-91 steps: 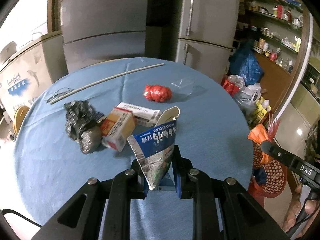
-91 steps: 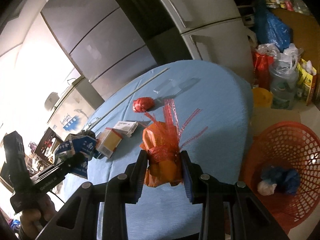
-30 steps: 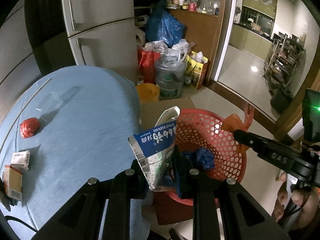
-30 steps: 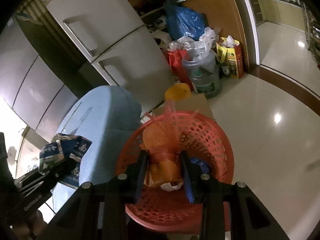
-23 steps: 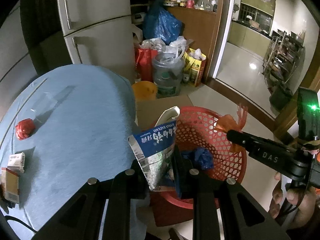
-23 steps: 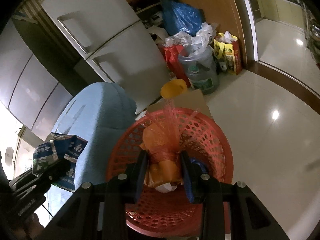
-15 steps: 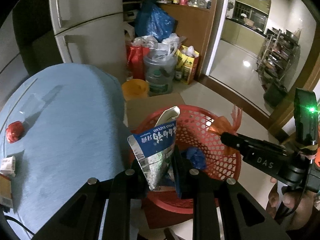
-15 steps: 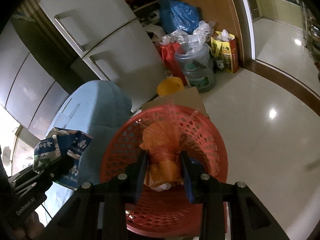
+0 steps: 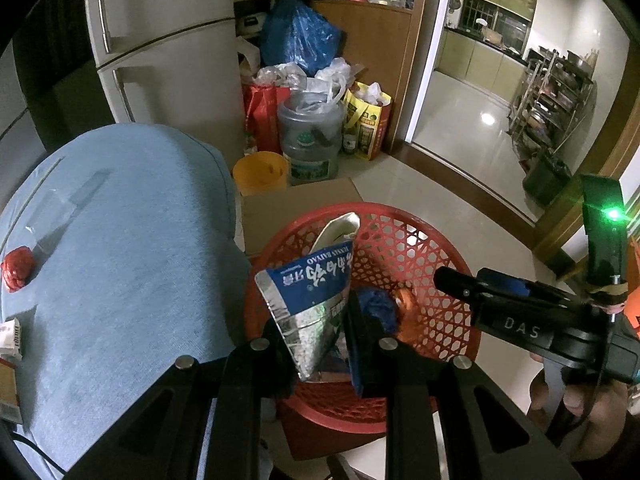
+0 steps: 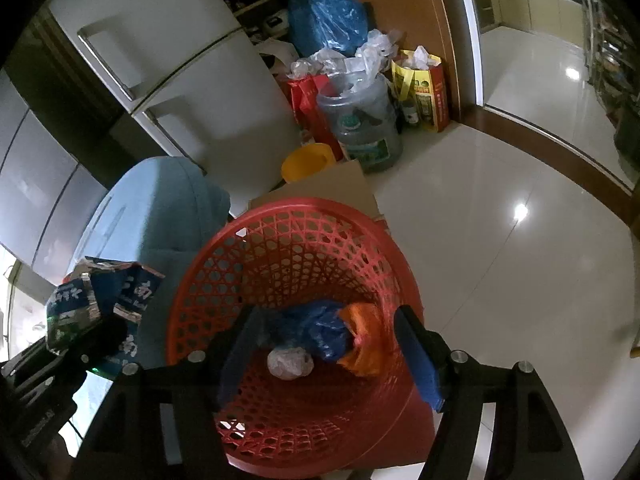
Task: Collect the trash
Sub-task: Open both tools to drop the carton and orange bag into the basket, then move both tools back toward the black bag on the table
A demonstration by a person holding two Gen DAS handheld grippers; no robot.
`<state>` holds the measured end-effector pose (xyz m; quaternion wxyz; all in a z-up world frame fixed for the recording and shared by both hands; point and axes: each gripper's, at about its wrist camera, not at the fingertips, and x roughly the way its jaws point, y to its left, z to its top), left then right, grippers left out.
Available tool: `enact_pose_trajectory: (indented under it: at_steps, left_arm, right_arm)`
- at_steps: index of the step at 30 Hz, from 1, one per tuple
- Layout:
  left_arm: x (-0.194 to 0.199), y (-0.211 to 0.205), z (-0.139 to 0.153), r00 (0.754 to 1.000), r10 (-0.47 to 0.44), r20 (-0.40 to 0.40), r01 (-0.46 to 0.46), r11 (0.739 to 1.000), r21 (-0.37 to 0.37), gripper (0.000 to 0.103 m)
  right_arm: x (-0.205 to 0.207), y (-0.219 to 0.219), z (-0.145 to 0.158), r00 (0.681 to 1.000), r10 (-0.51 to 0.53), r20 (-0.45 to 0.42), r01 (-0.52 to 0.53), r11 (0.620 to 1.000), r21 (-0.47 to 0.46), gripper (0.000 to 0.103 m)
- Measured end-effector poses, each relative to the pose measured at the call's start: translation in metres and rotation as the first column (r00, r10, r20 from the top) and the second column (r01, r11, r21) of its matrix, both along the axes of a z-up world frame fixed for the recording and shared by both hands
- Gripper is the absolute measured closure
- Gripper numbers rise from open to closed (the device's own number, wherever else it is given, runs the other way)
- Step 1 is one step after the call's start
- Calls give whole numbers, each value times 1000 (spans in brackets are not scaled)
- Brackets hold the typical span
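Blue-padded fingers spread wide on the right gripper (image 10: 326, 350), jaws fully parted and gripping nothing, poised right over the red basket (image 10: 240, 248). Down inside that lattice-walled plastic basket lies the orange bag (image 10: 366, 344), crumpled and glossy, resting against a wrinkled blue plastic bag (image 10: 316, 330), with a pale, crinkly wad (image 10: 289, 362) just beside them on the basket floor.

Over on the other side, the left gripper (image 9: 316, 336) is clamped tight on the milk carton (image 9: 310, 292). It's a flattened, wedge-shaped carton, blue print on top, silvery foil lining showing where it is torn, with a pale flap curling up at the top. The black fingers pinch its narrow lower end, and it sits above the near rim of the basket (image 9: 420, 240), not yet inside. In the left wrist view the right gripper (image 9: 452, 280) shows from the side as a black body, with a green light glowing on its upright part.

Left of the basket, the rounded table wears a soft blue cloth (image 9: 128, 248). On it: a scrunched red bag (image 9: 17, 268), and small boxes (image 9: 10, 340) clipped by the frame edge. Behind the basket, flat brown cardboard (image 9: 296, 204), a yellow tub (image 9: 260, 172) and a clear water jug (image 9: 310, 140) stand on the glossy tile floor.
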<state>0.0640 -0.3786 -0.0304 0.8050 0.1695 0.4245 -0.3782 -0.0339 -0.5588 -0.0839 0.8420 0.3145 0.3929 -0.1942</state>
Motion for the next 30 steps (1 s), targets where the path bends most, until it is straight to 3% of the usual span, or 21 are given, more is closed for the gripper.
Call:
enact_pose_trajectory:
  at_steps: [15,16,17,19,30]
  left_arm:
    - [1,-10,-10,999,-23,-28,24,999,26,80]
    - [1,-12,-12,999,-25,-34,26,999,32,72]
    - [1,-15,-14,999,-30,-36,32,999,43,54]
    - [-2,-17,-14,999,-31,-8,31,998,48,35]
    - [-1,-19,-13,1000,-30,7,30,998,60,34]
  right_arm:
    - [-16,-2,15,998,-56,35,57,998,-15,30]
    - [-16,-3,16,998,-58,35,58,998,-15,30]
    - [-18,-3,16,997,-61,36,61,998,-16,30]
    - [-19,-3,17,997,-65,37,65,998,-18,30]
    - [-22,-10,18,996,-85,33,86,996,-16,30]
